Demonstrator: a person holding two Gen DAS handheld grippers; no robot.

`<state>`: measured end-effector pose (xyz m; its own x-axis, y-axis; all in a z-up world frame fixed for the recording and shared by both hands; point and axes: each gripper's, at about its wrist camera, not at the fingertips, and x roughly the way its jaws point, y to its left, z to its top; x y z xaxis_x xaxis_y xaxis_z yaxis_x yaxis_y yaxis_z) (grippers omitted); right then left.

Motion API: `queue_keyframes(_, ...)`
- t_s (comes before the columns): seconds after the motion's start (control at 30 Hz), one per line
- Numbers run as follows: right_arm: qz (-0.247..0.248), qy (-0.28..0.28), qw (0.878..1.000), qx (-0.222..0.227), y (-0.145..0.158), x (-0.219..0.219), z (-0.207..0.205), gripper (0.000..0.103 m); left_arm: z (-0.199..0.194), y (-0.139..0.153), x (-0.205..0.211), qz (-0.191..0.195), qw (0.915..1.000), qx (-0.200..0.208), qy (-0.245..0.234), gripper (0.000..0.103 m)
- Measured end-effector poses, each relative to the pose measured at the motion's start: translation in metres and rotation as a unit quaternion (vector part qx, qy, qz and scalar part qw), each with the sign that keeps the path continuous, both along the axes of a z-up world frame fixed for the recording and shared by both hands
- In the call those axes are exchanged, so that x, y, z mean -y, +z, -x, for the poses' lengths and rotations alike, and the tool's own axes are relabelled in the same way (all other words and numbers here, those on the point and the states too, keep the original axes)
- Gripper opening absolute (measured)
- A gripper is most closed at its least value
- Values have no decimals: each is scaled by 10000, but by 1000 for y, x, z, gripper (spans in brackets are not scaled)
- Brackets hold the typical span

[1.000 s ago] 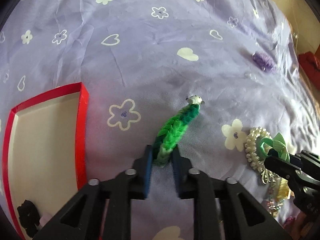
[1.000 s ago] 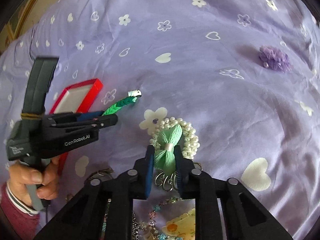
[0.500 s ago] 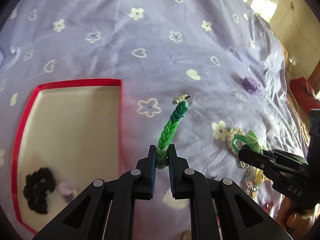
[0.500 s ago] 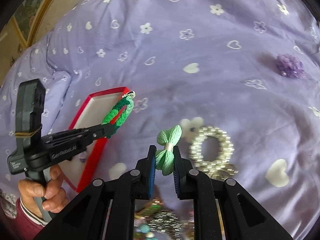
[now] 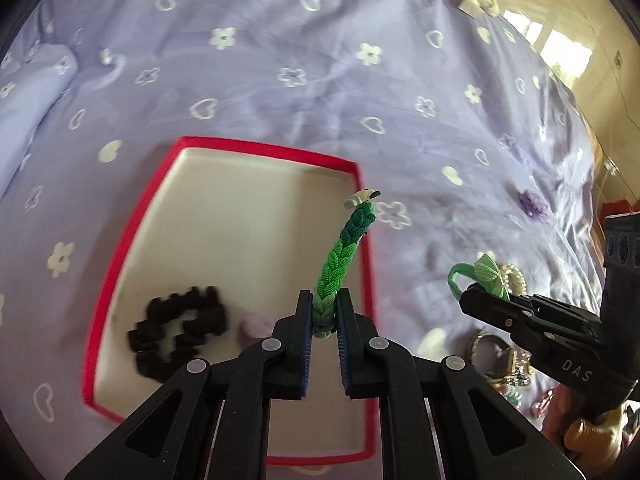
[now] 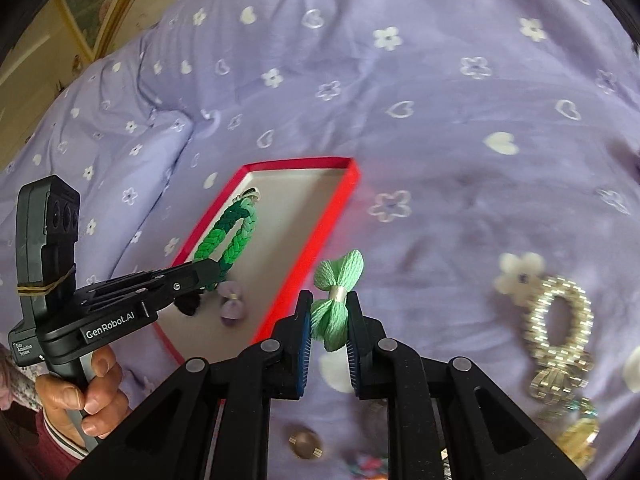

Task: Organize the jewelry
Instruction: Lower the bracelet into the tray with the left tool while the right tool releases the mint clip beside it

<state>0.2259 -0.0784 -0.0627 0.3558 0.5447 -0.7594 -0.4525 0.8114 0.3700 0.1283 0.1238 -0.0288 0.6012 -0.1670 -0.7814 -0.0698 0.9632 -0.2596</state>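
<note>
My left gripper (image 5: 324,312) is shut on a green braided bracelet (image 5: 340,256) and holds it above the right side of the red-rimmed box (image 5: 132,232). In the right wrist view the left gripper (image 6: 208,274) holds the bracelet (image 6: 228,240) as a loop over the box (image 6: 316,236). My right gripper (image 6: 329,312) is shut on a light green bow hair tie (image 6: 336,292), raised just right of the box. It also shows in the left wrist view (image 5: 486,276). The box holds a black scrunchie (image 5: 176,326) and a small lilac piece (image 5: 254,326).
A pearl bracelet (image 6: 558,316) and a heap of mixed jewelry (image 6: 576,432) lie on the purple flowered bedspread (image 6: 460,120) at the right. A purple flower clip (image 5: 532,202) lies farther off. A round metal piece (image 6: 304,444) lies near the front edge.
Both grippers have lifted their pieces off the bedspread and moved left. The bracelet now hangs over the box, and the bow has left the pearl bracelet behind.
</note>
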Motion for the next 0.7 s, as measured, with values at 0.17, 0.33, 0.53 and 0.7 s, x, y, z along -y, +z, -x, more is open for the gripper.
queue_keyframes(0.17, -16, 250, 9997, -46, -6, -33, -5, 15, 5, 0, -19, -35, 9998, -27, 201, 10)
queue_keyframes(0.33, 34, 524, 9986, -92, -13, -68, -15, 15, 2, -4, -36, -98, 9992, -85, 376, 10)
queue_keyframes(0.53, 188, 773, 9967, -157, -29, -103, -28, 15, -15, -20, -56, -176, 9979, -250, 573, 10)
queue_keyframes(0.7, 358, 874, 9953, -204, -42, -121, -38, 16, -33, -37, -68, -206, 9965, -416, 702, 10)
